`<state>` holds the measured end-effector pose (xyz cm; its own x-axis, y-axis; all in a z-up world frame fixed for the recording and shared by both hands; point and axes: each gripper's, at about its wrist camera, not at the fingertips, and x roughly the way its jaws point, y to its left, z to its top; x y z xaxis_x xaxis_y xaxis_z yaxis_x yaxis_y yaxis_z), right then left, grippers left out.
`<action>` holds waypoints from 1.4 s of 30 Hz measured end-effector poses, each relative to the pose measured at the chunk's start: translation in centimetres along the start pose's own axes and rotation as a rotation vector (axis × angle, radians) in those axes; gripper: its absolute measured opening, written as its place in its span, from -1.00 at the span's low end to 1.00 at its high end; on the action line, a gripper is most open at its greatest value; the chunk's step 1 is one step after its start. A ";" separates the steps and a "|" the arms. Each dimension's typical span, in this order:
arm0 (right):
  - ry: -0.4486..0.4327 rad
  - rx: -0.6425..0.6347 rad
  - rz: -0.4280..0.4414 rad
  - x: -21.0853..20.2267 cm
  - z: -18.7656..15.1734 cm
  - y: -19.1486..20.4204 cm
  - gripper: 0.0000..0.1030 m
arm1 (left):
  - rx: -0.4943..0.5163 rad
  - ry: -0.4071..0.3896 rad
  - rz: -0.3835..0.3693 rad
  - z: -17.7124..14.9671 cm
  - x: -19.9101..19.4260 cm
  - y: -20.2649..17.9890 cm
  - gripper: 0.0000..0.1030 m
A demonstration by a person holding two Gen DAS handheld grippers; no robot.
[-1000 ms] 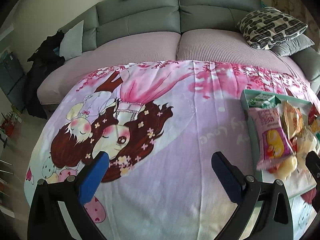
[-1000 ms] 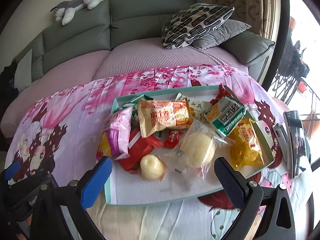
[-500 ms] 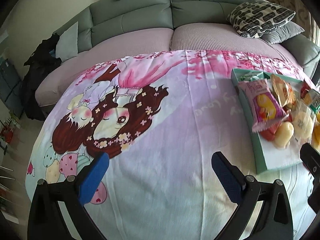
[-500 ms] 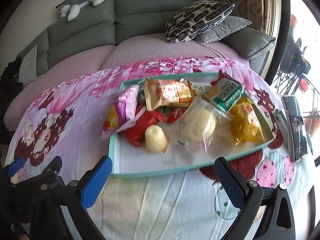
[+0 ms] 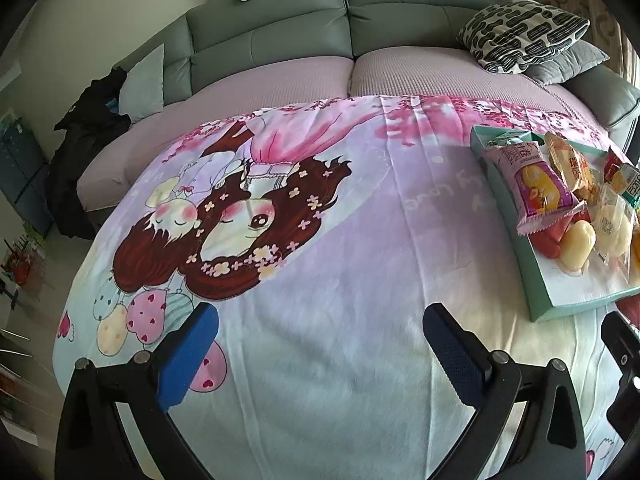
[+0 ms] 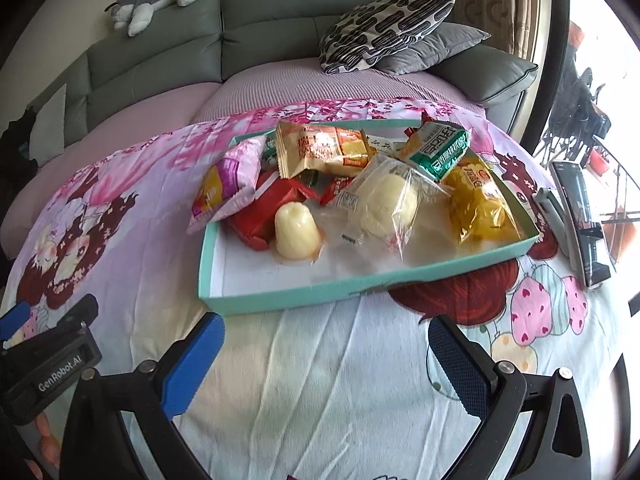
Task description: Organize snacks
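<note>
Several wrapped snacks (image 5: 560,200) sit heaped in a teal tray (image 5: 536,280) at the right edge of the left wrist view, a pink packet (image 5: 536,184) overhanging its left wall. Left hand-held gripper (image 5: 320,344) hangs over bare printed cloth (image 5: 320,240), jaws wide apart, holding nothing.

Right wrist view: tray (image 6: 320,292) lies just ahead of the right hand-held gripper (image 6: 326,360), jaws apart and unloaded. Pale jelly cup (image 6: 294,230), clear-wrapped bun (image 6: 386,204), yellow packet (image 6: 478,204) and green packet (image 6: 438,152) show plainly. Tray's near part is bare. Phone (image 6: 580,216) lies beside its right wall
</note>
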<state>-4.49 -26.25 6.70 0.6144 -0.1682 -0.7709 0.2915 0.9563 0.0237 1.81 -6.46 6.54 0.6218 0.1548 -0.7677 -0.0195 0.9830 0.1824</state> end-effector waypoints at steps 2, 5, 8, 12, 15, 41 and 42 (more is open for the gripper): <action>-0.001 -0.006 0.000 0.0 -0.5 0.2 1.00 | -0.007 -0.004 -0.002 -0.3 0.0 0.3 0.98; -0.025 -0.004 -0.003 -0.6 -0.6 0.2 1.00 | -0.003 -0.011 0.006 -0.9 -0.1 0.4 0.98; -0.037 0.006 0.001 -0.7 -0.6 0.0 1.00 | 0.006 0.001 0.010 -1.4 0.3 0.4 0.98; -0.029 0.011 0.005 -0.5 -0.7 0.0 1.00 | -0.026 0.010 -0.018 -1.6 0.5 1.1 0.98; -0.024 0.015 0.008 -0.4 -0.7 -0.1 1.00 | -0.041 0.011 -0.035 -1.8 0.6 1.3 0.98; -0.033 0.016 0.007 -0.6 -0.8 0.1 1.00 | -0.077 0.028 -0.111 -1.9 1.1 1.5 0.98; -0.033 0.016 0.007 -0.6 -0.8 0.1 1.00 | -0.078 0.027 -0.110 -1.9 1.1 1.6 0.98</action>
<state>-5.38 -25.91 6.65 0.6399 -0.1693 -0.7495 0.2988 0.9535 0.0397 0.97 -4.57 4.75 0.6019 0.0475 -0.7972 -0.0140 0.9987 0.0489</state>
